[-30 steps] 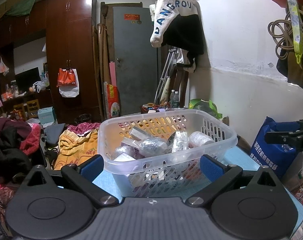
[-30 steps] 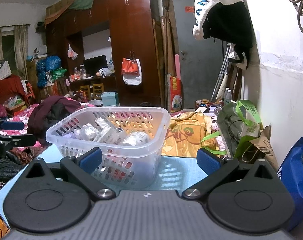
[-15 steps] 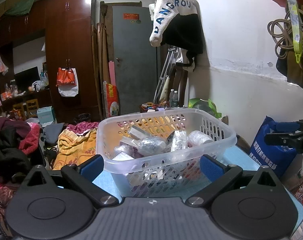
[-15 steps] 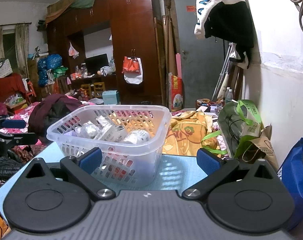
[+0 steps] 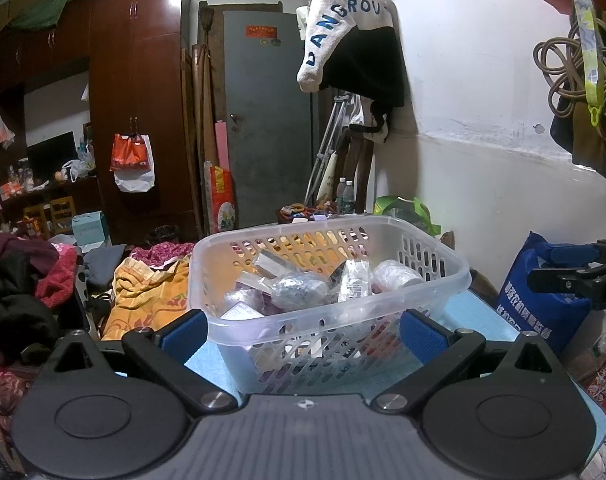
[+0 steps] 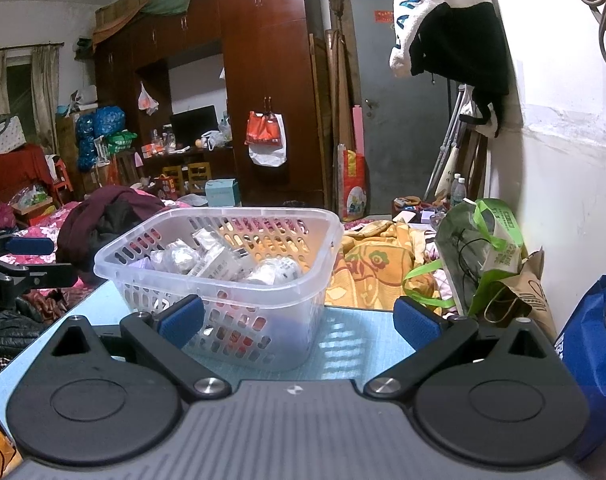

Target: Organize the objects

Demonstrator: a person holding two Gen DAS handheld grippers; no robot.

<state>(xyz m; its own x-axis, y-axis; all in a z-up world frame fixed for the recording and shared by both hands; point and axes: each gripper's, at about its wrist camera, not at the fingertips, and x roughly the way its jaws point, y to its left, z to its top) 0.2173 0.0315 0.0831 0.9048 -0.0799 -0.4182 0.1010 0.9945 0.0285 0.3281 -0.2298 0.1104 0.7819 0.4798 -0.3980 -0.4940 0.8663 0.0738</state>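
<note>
A clear plastic basket (image 5: 435, 280) (image 6: 303, 264) with slotted walls stands on a light blue table top (image 5: 487, 320) (image 6: 343, 344). Inside lie several wrapped packets, small boxes and a white roll (image 5: 391, 274). My left gripper (image 5: 303, 330) is open, its blue pads on either side of the basket's near wall without touching it. My right gripper (image 6: 299, 320) is open too, empty, facing the basket's right corner. Each gripper shows in the other's view: the right one at the far right (image 5: 579, 276), the left one at the far left (image 6: 19, 264).
A blue bag (image 5: 543, 292) leans against the white wall at the right. A green bag (image 6: 487, 256) and a brown paper bag (image 6: 527, 292) sit past the table's far right edge. Piled clothes and an orange blanket (image 6: 371, 264) lie behind the table. Wardrobes and a grey door (image 5: 267, 120) stand far back.
Both views have shifted only slightly; the basket sits a touch higher in the left wrist view. Both grippers stay open and nothing was taken hold of.
</note>
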